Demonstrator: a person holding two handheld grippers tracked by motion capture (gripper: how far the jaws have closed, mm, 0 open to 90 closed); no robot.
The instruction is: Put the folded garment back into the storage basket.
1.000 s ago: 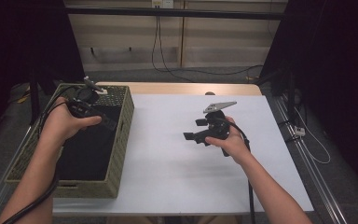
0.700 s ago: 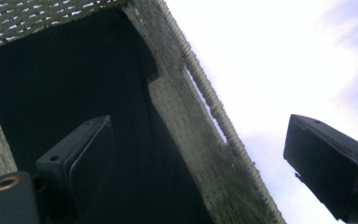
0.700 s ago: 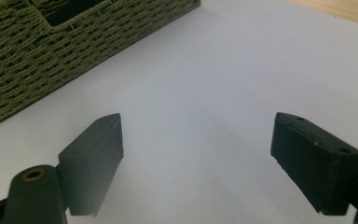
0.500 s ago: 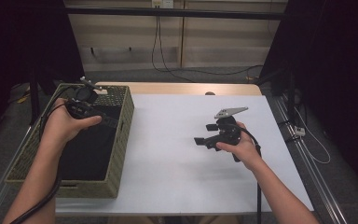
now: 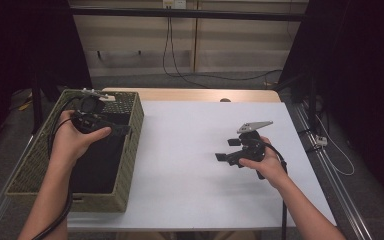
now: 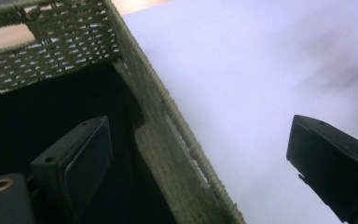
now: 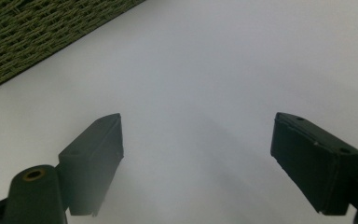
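Observation:
A woven olive basket (image 5: 132,150) with a dark inside stands at the table's left. My left gripper (image 5: 122,127) is open and hangs over the basket's right wall. In the left gripper view the left gripper (image 6: 198,128) straddles the basket's rim (image 6: 168,121), one jaw inside over the dark lining, the other over the white table (image 6: 261,70). My right gripper (image 5: 226,149) is open over the table's right half, pointing left. In the right gripper view the right gripper (image 7: 198,121) holds nothing, with bare white table (image 7: 205,70) between its jaws and the basket's wall (image 7: 37,32) at the upper left.
The white tabletop (image 5: 190,150) runs from the basket to the right edge. A wooden strip (image 5: 195,95) lines the far edge, with a small dark knob (image 5: 225,100) on it. Metal rails (image 5: 325,165) flank the table, and cables (image 5: 215,76) lie on the floor behind.
My right hand has carried its open gripper to the right and a little toward the near edge. The left hand and the basket have stayed put.

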